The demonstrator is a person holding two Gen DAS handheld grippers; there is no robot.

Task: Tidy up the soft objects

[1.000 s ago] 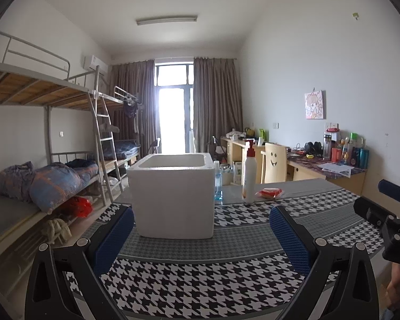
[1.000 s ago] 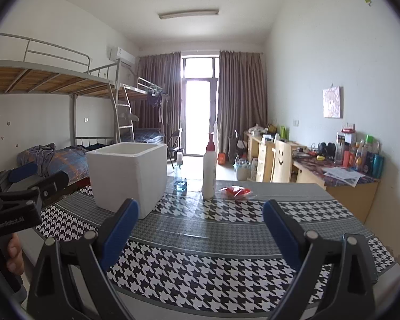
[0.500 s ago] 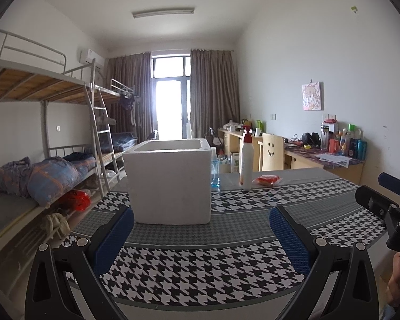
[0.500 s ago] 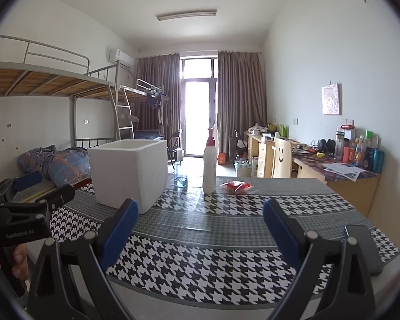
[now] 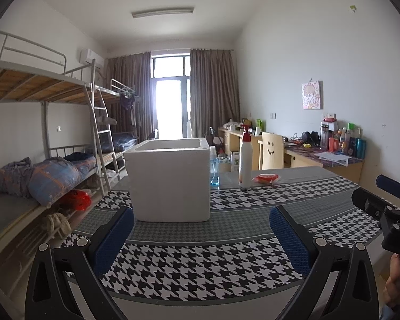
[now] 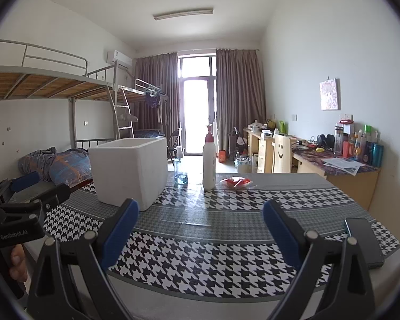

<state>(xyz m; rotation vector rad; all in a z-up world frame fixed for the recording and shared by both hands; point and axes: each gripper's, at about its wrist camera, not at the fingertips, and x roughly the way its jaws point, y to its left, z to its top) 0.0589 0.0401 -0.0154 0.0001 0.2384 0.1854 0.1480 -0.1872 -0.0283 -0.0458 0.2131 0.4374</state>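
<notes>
Upright: white foam box (image 5: 170, 178), open mouth upward.

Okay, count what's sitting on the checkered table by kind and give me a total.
White foam box: 1
Bottles: 2, the white pump bottle and the clear blue bottle
Red packet: 1
Dark phone: 1
Total: 5

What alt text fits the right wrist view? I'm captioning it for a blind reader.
The open right gripper hovers over a houndstooth-covered table holding a white foam box, a white pump bottle, a red packet and a dark phone. The left gripper shows at the left edge.
</notes>
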